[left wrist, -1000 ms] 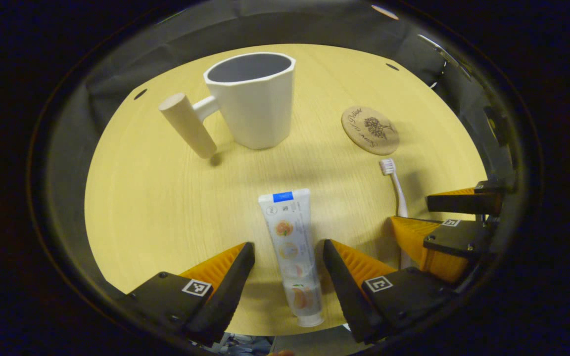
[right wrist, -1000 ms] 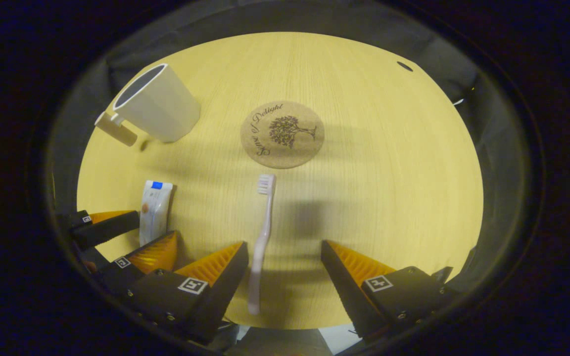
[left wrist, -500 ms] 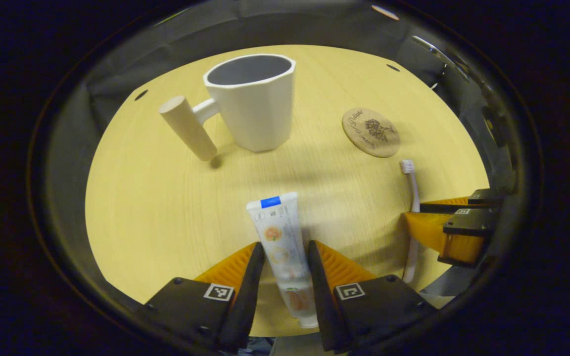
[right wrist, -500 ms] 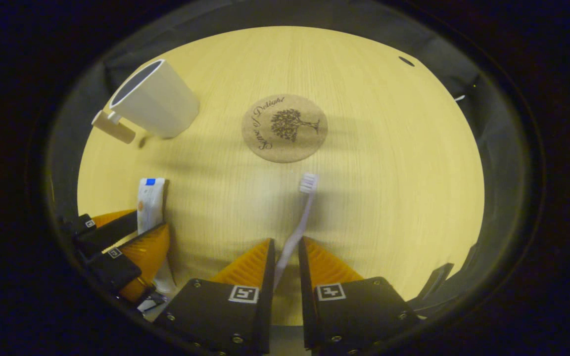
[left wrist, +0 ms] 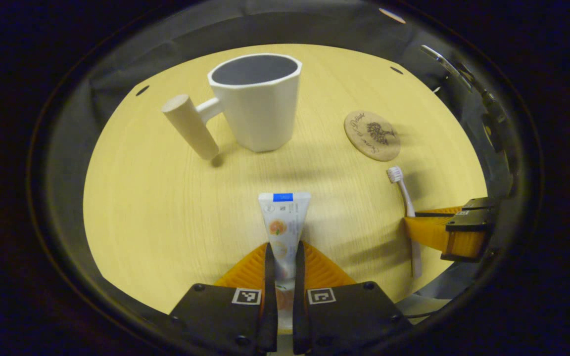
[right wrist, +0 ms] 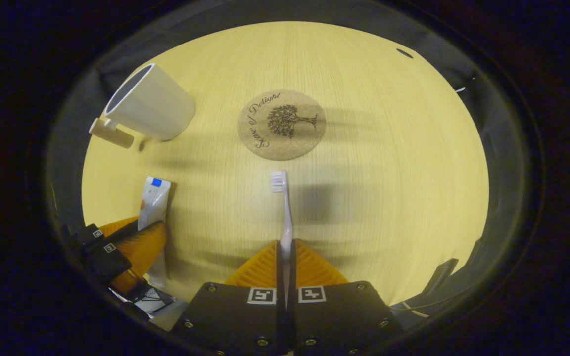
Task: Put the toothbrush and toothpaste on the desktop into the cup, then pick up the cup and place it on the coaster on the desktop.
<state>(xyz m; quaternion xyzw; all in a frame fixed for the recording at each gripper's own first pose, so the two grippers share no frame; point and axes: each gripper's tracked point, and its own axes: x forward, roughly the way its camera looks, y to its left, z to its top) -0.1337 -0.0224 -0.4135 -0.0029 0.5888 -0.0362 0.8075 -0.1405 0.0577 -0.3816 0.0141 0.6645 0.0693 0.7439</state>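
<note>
Left claw (left wrist: pixel 282 277) pinches the toothpaste (left wrist: pixel 283 222), right claw (right wrist: pixel 286 267) the toothbrush (right wrist: pixel 283 207), both low over the desk (right wrist: pixel 389 173). Either could slip or knock the cup (left wrist: pixel 258 106) over.

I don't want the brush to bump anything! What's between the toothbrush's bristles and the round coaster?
Nothing: in the right gripper view, only bare desktop lies between the toothbrush head and the coaster.

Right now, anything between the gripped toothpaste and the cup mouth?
Nothing visible. The left gripper is shut on the toothpaste, and only bare desktop lies between it and the cup, which stands upright with its mouth open. The right gripper with the toothbrush and the coaster sit off to the side.
</note>
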